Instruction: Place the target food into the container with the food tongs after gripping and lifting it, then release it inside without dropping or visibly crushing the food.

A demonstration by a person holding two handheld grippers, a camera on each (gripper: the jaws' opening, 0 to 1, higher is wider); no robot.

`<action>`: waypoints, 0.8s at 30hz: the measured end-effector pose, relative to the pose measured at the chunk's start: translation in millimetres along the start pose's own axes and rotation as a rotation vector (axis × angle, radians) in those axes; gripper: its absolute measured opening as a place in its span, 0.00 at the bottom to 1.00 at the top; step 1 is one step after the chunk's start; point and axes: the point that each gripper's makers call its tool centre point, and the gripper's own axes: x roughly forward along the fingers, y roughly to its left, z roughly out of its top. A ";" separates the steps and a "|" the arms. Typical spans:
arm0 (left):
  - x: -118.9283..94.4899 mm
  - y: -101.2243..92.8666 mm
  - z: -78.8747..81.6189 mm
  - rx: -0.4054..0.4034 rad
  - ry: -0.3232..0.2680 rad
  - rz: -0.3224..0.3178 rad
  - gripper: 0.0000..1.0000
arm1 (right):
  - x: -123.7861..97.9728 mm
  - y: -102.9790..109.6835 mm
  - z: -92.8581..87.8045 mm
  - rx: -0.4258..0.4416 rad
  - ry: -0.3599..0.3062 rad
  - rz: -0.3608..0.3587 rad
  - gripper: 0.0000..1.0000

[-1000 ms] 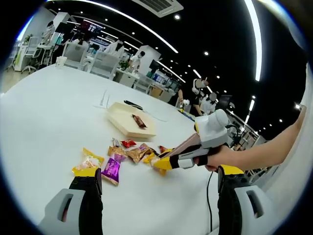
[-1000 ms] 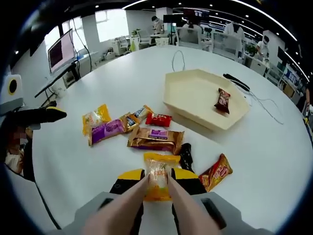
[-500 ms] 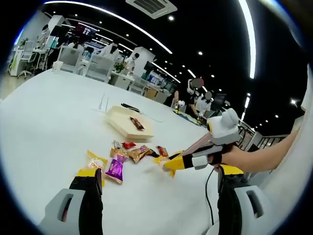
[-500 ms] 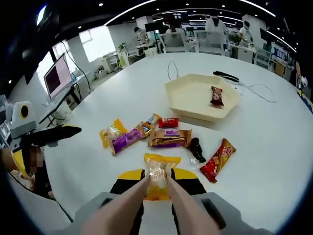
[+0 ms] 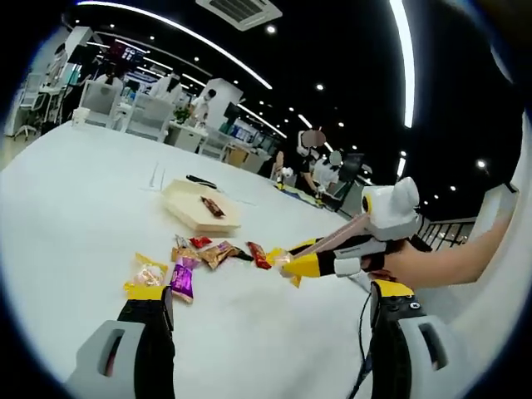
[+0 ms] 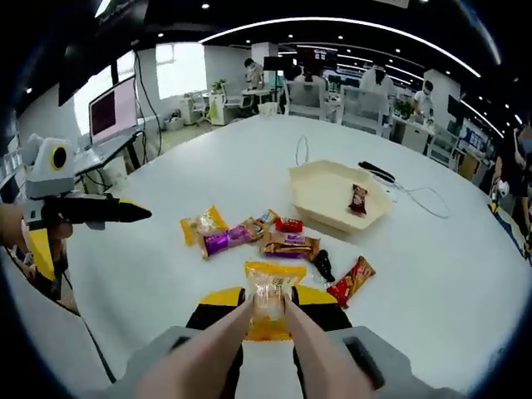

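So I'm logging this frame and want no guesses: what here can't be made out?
- Yellow snack packet, right gripper view: lower part hidden by the tongs.
- Bar in the tray, left gripper view: too small to read its label.
- Black item among the snacks, right gripper view: too small to identify.

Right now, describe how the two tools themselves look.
The left tool has grey housings with black jaws tipped yellow. The right tool has a white camera box, grey-and-black body, yellow-tipped jaws carrying long pinkish tongs, and a dark cable hanging below it.

both views high, facing shared table point(image 6: 465, 274)
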 end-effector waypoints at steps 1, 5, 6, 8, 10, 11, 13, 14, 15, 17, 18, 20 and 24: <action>-0.6 -2.5 0.0 -0.001 0.000 -0.005 0.99 | -1.0 -1.9 0.7 -0.001 -0.004 -0.005 0.21; 5.4 -5.3 -0.8 0.036 -0.005 -0.012 0.99 | -2.0 -19.2 3.8 0.011 -0.026 -0.022 0.21; 6.9 -3.3 -1.0 0.043 -0.006 -0.006 0.99 | -1.1 -23.4 4.4 0.012 -0.028 -0.023 0.21; 9.8 4.7 3.1 0.047 -0.034 0.026 0.99 | 2.0 -34.3 6.2 0.015 -0.025 -0.021 0.21; 10.4 11.1 8.9 0.033 -0.060 0.068 0.99 | 3.2 -43.4 10.7 0.023 -0.026 -0.016 0.21; 9.4 12.3 13.7 0.024 -0.075 0.092 0.99 | 3.0 -48.1 14.3 0.026 -0.025 -0.012 0.21; 6.1 11.3 20.9 0.020 -0.109 0.113 0.99 | 3.2 -54.2 20.0 0.031 -0.037 -0.008 0.21; 4.1 10.4 23.8 0.026 -0.128 0.121 0.99 | 4.9 -57.1 21.8 0.031 -0.038 -0.005 0.21; 2.3 10.4 22.2 0.028 -0.124 0.127 0.99 | 6.8 -59.3 22.6 0.029 -0.035 -0.005 0.21; -6.9 22.3 16.4 -0.085 -0.088 0.199 0.99 | 9.6 -66.7 23.8 0.017 -0.023 -0.014 0.21; -13.2 26.0 25.7 -0.082 -0.133 0.213 0.99 | 9.2 -68.8 25.0 0.015 -0.020 -0.014 0.21; -21.8 31.5 37.0 -0.058 -0.197 0.249 0.99 | 5.2 -72.2 30.2 0.009 -0.033 -0.016 0.21; -24.1 28.7 32.8 -0.037 -0.166 0.227 0.99 | -0.8 -79.7 33.9 -0.005 -0.041 -0.021 0.21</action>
